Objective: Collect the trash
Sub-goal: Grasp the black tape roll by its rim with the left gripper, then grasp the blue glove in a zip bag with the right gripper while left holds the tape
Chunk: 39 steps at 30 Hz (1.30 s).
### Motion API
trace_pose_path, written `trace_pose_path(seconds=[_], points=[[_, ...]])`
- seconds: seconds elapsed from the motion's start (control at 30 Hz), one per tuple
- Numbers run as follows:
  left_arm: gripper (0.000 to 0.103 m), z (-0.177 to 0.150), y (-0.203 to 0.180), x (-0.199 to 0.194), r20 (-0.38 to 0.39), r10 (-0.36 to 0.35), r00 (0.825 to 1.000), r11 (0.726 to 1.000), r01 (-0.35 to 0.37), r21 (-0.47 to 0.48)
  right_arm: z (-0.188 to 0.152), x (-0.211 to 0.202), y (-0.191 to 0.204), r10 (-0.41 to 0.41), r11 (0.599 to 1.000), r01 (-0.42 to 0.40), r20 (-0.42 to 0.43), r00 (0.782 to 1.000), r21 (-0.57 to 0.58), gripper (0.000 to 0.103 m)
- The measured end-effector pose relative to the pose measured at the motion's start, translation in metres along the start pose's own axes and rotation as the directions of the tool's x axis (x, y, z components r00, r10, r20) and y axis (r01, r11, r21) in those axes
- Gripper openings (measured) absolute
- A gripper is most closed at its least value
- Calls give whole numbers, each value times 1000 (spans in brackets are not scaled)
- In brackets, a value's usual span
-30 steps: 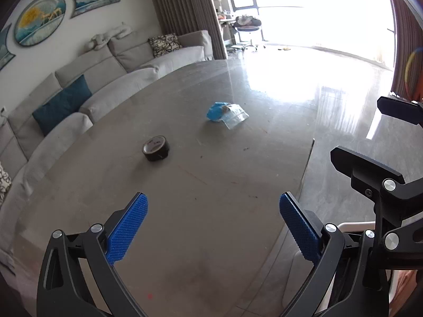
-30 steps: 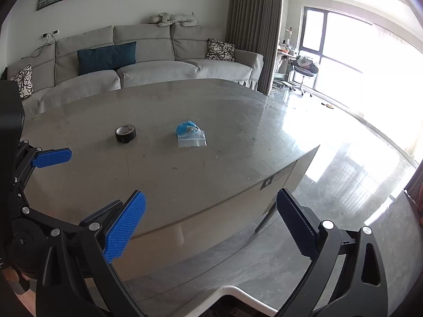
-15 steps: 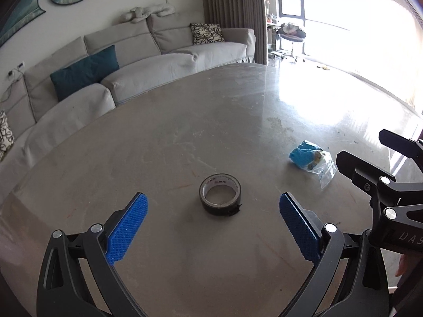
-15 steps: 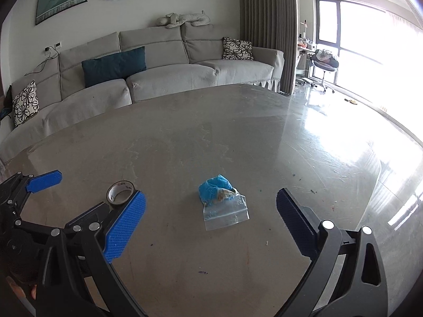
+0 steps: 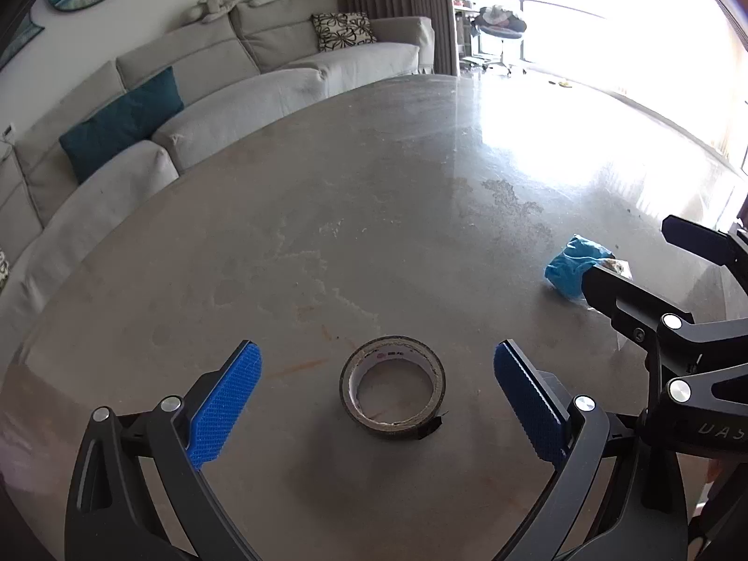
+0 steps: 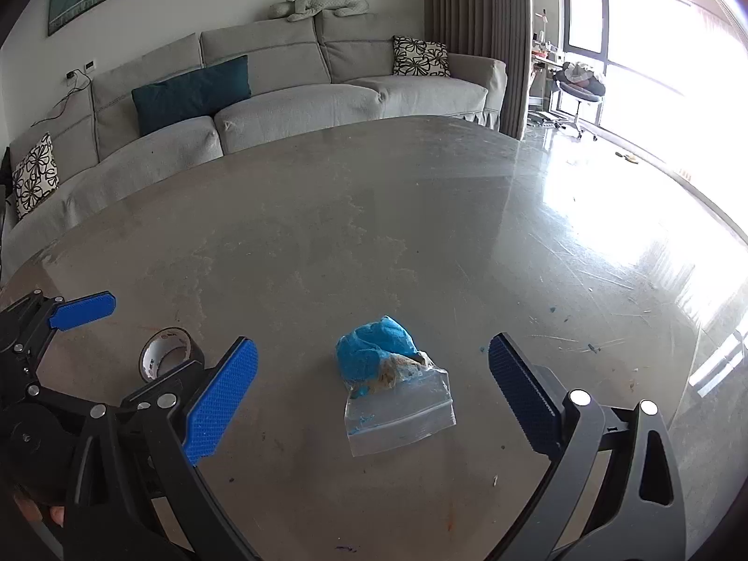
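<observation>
A dark roll of tape (image 5: 392, 387) lies flat on the grey table (image 5: 327, 215), between the spread blue pads of my left gripper (image 5: 377, 397), which is open and not touching it. A clear zip bag holding crumpled blue stuff (image 6: 390, 376) lies further right on the table, framed by my right gripper (image 6: 372, 390), open as well and apart from the bag. In the left wrist view the bag (image 5: 572, 267) shows at the right, partly behind the right gripper's black fingers (image 5: 626, 299). The tape roll (image 6: 166, 357) appears again at the left of the right wrist view.
A long grey sofa (image 6: 290, 93) with a teal cushion (image 6: 191, 93) and patterned cushions runs behind the table. Curtains and a bright window (image 6: 654, 46) with an office chair (image 6: 579, 93) stand at the right. Small crumbs and blue specks dot the tabletop.
Both grippers have moved forward and down over the table; the tape roll and the bag now sit closer, each between a gripper's open pads. Neither object has moved.
</observation>
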State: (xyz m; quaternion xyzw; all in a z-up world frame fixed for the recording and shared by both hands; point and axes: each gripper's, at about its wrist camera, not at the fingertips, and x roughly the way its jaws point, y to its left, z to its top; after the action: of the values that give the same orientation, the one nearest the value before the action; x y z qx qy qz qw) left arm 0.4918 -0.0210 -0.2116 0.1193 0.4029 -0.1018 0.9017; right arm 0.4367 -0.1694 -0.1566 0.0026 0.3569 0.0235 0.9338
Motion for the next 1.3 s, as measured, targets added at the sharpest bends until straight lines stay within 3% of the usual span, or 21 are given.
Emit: trace_pose_path(seconds=[0.13, 0.23, 0.43, 0.5, 0.57, 0.77, 1.03, 1.13, 1.2, 1.3], points=[[95, -4, 3, 23, -88, -34, 996, 999, 33, -13, 2, 6, 3, -10, 1000, 10, -14, 1000, -30, 98], [94, -4, 14, 30, -105, -85, 991, 994, 77, -78, 1, 4, 3, -8, 1000, 8, -14, 1000, -26, 98], [91, -4, 11, 30, -95, -82, 992, 995, 75, -72, 2, 1, -6, -10, 1000, 9, -22, 1000, -7, 98], [79, -8, 7, 24, -73, -100, 992, 994, 97, -44, 1, -2, -8, -19, 1000, 19, -17, 1000, -11, 98], [48, -8, -2, 18, -61, -136, 989, 991, 137, 8, 2, -3, -8, -23, 1000, 23, -19, 1000, -13, 98], [48, -3, -12, 11, -87, -92, 992, 995, 95, 28, 0, 7, -6, -46, 999, 45, -51, 998, -24, 98], [48, 9, 19, -16, -15, -55, 998, 998, 55, -28, -3, 27, -8, -49, 999, 48, -88, 995, -13, 98], [48, 9, 24, -17, -8, -41, 999, 998, 41, -38, -4, 42, -8, -55, 998, 53, -142, 988, -17, 98], [48, 8, 23, -15, -12, -29, 1000, 999, 29, -35, -5, 52, -9, -44, 999, 44, -195, 980, -7, 86], [48, 2, 17, -12, -26, -38, 999, 999, 37, -32, -2, 54, -10, -43, 999, 46, -194, 980, 14, 71]])
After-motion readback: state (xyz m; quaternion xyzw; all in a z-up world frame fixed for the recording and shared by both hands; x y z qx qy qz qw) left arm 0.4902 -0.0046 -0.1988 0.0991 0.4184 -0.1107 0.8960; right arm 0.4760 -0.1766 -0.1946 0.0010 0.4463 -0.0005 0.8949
